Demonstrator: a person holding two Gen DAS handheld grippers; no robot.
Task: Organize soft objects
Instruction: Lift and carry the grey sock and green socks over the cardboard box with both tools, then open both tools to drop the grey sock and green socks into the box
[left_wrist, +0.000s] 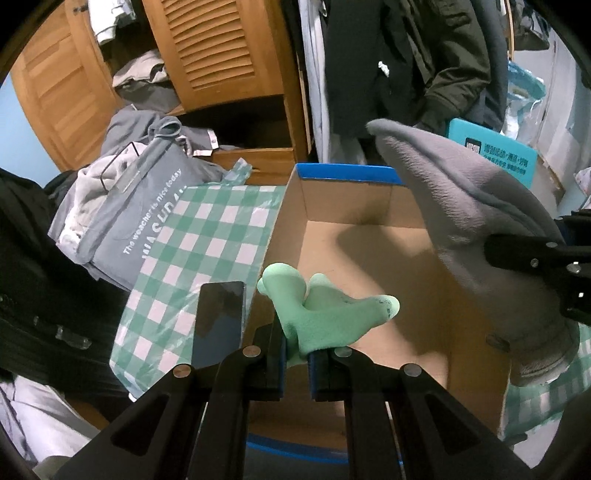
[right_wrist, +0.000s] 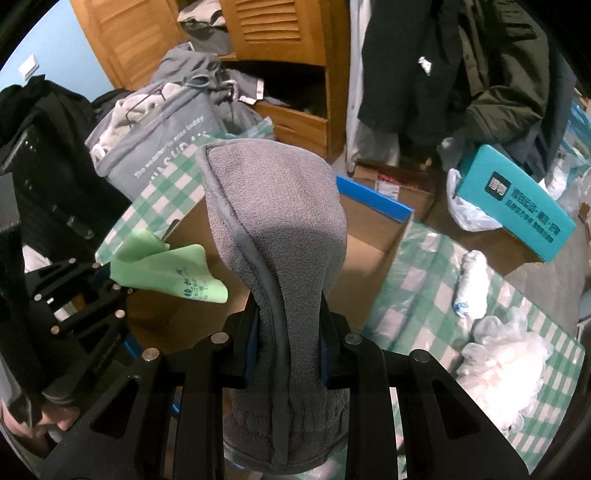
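A pair of mint-green socks (left_wrist: 325, 314) hangs over the near left part of an open cardboard box (left_wrist: 369, 258), pinched at one end, the toes fanning upward and the printed cuff pointing right. To its right, a grey fleece mitten-like piece (left_wrist: 461, 221) with darker grey piping and a gathered elastic cuff stands upright above the box's right wall, gripped around its narrow middle, rounded tip pointing far. The brown box, trimmed in blue along its rim, sits on a green-and-white checked cover, its floor bare. From the other side, the socks (right_wrist: 166, 269) show small blue lettering near the cuff, beside the fleece piece (right_wrist: 277, 229).
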